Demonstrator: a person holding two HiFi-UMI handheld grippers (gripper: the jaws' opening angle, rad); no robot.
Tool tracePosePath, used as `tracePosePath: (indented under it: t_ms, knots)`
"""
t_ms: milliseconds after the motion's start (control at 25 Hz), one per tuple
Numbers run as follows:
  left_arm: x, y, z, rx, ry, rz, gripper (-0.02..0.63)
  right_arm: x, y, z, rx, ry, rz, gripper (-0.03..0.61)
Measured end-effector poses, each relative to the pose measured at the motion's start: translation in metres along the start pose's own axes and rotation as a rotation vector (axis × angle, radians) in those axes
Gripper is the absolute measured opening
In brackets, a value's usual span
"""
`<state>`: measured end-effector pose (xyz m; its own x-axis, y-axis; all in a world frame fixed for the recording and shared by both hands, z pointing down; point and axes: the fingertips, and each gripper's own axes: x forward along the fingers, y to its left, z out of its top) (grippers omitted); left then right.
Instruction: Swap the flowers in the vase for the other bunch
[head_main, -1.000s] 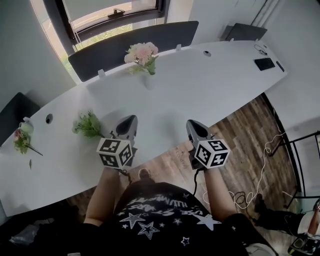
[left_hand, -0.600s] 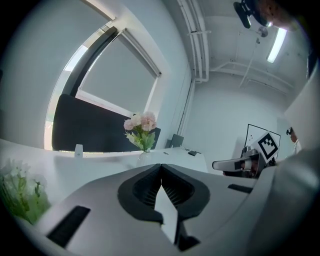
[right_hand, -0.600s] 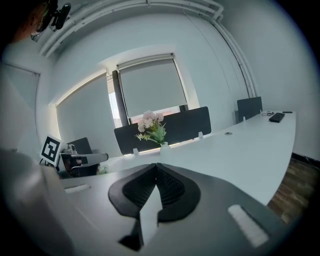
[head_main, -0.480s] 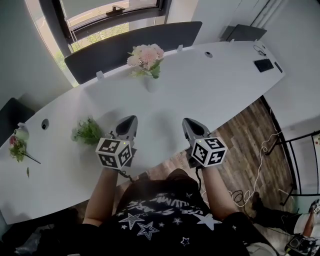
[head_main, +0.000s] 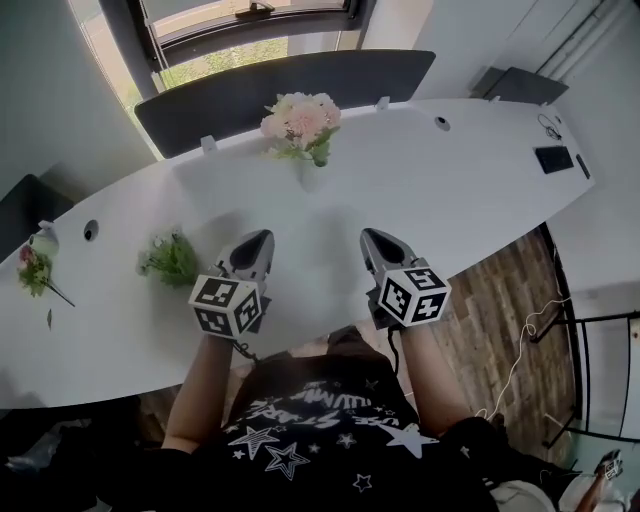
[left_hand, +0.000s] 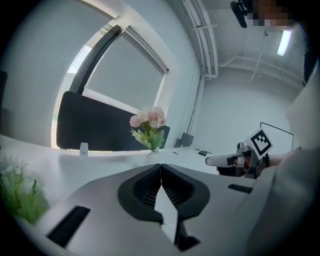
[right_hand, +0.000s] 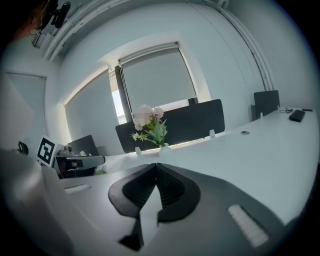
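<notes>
White tabletop carries pink flowers in vase, upper centre of head view. Centre-left lies green bunch, near left claw. Left claw and right claw both fully closed, empty, above near tabletop edge.

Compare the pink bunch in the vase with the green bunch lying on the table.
The pink bunch has large pink blooms; the green bunch is mostly leaves. The pink bunch stands upright in the vase; the green bunch lies loose on the table. Both are on the same white table.
</notes>
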<state>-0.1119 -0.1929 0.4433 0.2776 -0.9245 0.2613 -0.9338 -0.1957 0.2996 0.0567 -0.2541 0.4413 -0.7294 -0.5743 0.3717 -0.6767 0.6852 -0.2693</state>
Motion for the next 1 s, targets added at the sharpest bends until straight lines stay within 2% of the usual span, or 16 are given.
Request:
tracePosePath:
  t_ms: [200, 600, 800, 1000]
  knots:
    - [0.019, -0.002, 0.005, -0.012, -0.007, 0.079, 0.008, 0.026, -0.021, 0.019, -0.028, 0.02, 0.09, 0.003]
    - [0.068, -0.008, 0.008, -0.047, -0.025, 0.205, 0.009, 0.065, -0.057, 0.022, -0.03, 0.083, 0.24, 0.002]
    - [0.077, -0.011, 0.021, -0.044, -0.082, 0.232, 0.009, 0.086, -0.06, 0.03, -0.051, 0.102, 0.327, 0.002]
    - [0.094, -0.009, 0.02, -0.023, -0.072, 0.276, 0.009, 0.104, -0.06, 0.04, -0.074, 0.111, 0.392, 0.002]
